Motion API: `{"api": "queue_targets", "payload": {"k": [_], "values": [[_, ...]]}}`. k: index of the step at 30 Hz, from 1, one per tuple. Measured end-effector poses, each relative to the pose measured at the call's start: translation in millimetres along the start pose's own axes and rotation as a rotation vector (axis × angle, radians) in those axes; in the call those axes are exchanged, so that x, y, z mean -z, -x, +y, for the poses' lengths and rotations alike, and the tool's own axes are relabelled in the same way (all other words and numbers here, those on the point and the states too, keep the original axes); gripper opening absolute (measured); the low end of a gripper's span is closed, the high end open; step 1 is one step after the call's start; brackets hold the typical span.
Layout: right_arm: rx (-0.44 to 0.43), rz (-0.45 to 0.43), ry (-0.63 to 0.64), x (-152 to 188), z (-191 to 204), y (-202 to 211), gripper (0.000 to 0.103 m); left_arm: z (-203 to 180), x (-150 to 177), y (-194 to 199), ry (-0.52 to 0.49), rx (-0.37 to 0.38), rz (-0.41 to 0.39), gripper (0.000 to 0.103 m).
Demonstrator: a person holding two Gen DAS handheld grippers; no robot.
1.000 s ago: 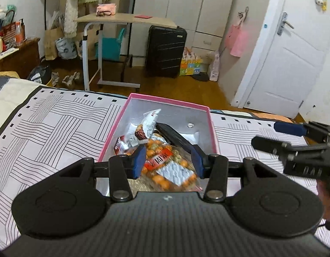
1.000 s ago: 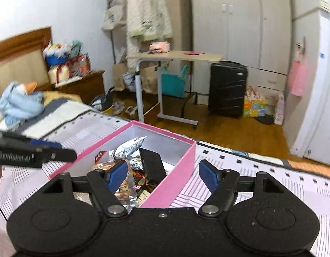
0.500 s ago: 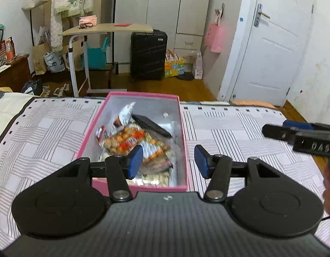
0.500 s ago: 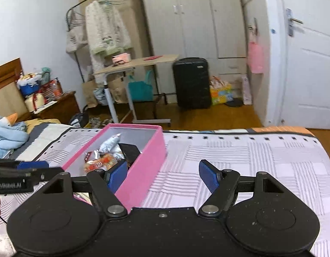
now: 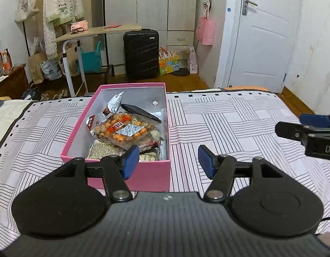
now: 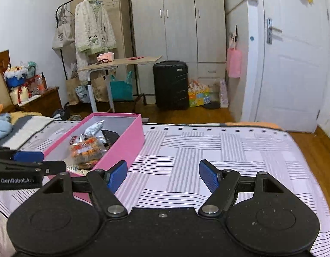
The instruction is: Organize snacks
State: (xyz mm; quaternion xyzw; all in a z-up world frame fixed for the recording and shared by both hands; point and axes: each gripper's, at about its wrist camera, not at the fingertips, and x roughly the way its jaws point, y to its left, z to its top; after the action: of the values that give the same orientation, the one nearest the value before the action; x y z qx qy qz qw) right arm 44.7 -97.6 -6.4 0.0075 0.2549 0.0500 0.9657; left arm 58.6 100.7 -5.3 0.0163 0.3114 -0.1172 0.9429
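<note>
The snacks (image 5: 124, 128) lie heaped inside the pink box (image 5: 130, 175) on the bed (image 5: 229, 117), so the packing step looks finished or nearly so; no loose packet shows on the cover. The left tool (image 5: 166, 160) hangs at the box's near right corner, its jaws just opened further, with nothing between them. The right tool (image 6: 162, 176) hovers over bare cover beside the box, wide open and empty. Next would likely be finding a lid or any remaining snack.
</note>
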Motion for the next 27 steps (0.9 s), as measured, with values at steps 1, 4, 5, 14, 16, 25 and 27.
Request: {"api": "queue_targets", "payload": {"k": [1,4,5,14,16,25,27], "values": [[0.011,-0.004,0.013,2.1,0.8,1.5,0.080,-1.5,1.8,0.4,-0.002,0.000,-0.002,0.060],[0.015,-0.008,0.000,5.7,-0.1,6.9,0.089,-3.6,5.0,1.7,0.010,0.012,-0.003,0.062],[0.011,-0.005,-0.012,6.2,0.0,8.0,0.094,-4.1,5.8,2.3,0.012,0.013,-0.005,0.062],[0.117,0.004,0.003,12.0,7.1,10.4,0.103,-7.1,9.8,5.2,0.002,-0.018,-0.050,0.095],[0.117,-0.003,-0.008,14.4,5.9,12.8,0.103,-6.0,11.5,6.5,0.007,-0.023,-0.056,0.097],[0.159,-0.014,0.006,19.7,7.7,20.7,0.103,-3.2,17.2,11.7,0.011,-0.009,-0.055,0.097],[0.164,-0.006,0.024,19.3,9.1,20.3,0.103,-2.9,18.3,12.6,0.017,0.000,-0.056,0.097]]}}
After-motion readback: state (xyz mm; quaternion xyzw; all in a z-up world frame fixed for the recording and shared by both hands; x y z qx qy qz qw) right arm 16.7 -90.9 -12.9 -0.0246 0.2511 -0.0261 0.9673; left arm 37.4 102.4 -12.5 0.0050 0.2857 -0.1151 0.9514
